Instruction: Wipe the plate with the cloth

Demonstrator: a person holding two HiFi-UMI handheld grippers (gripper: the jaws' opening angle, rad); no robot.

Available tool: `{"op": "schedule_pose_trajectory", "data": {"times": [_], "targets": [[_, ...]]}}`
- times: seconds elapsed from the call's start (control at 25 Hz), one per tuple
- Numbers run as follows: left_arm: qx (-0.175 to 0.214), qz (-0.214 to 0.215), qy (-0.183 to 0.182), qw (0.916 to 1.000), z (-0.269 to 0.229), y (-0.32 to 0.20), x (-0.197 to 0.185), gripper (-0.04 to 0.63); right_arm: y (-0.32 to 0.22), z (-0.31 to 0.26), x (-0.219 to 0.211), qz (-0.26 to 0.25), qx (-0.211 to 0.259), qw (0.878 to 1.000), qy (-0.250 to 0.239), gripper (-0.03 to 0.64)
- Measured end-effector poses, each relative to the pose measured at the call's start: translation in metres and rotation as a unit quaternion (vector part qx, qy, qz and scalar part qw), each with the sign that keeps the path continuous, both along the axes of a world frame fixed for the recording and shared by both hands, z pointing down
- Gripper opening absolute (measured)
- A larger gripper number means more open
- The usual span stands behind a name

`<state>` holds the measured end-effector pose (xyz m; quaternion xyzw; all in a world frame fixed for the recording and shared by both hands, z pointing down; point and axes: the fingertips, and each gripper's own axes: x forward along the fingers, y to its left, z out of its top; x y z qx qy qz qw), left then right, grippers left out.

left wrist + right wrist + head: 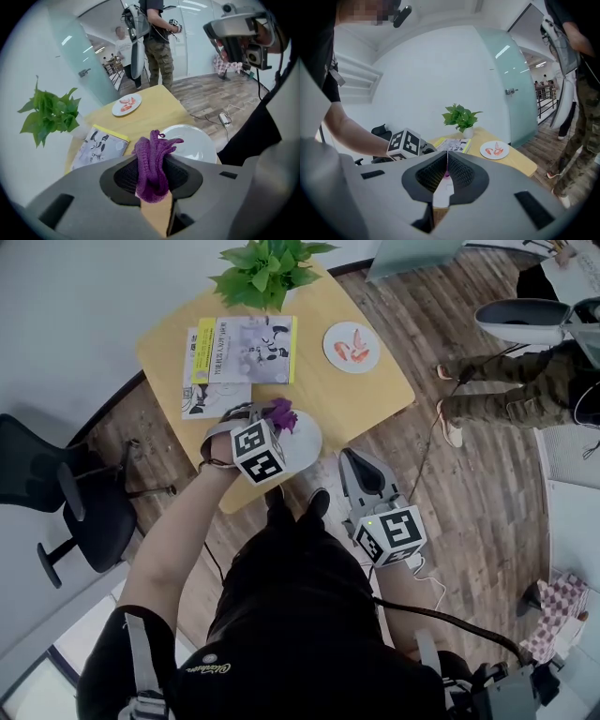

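Observation:
A white plate (306, 442) lies at the near edge of the wooden table (375, 395). My left gripper (273, 425) hangs over the plate's left part, shut on a purple cloth (281, 413). In the left gripper view the cloth (152, 164) bunches up between the jaws, and the plate (196, 143) lies just beyond it to the right. My right gripper (353, 459) is off the table, to the right of the plate and above the floor. Its jaws meet with nothing between them (447, 158). The right gripper view shows the left gripper's marker cube (407, 143).
On the table are a potted plant (265, 268), magazines (234, 357) and a small plate with a red pattern (352, 345). A black office chair (70, 502) stands to the left. A person (511, 371) stands at the right, with cables on the floor.

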<state>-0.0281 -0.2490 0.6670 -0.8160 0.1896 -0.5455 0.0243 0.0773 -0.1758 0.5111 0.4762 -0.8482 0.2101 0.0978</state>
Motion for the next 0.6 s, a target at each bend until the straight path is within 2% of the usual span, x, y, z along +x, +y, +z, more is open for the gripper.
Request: {"op": "schedule_pose_trajectory", "data": {"times": [0.16, 0.6], "targets": [[-0.006, 0.014, -0.024, 0.9996, 0.019, 0.002, 0.004, 0.127, 0.005, 0.003, 0.008, 0.011, -0.004, 1.000, 0.003, 0.009], [0.010, 0.041, -0.029, 0.9987, 0.001, 0.022, 0.011, 0.127, 0.000, 0.004, 0.013, 0.021, -0.006, 1.000, -0.002, 0.009]]}}
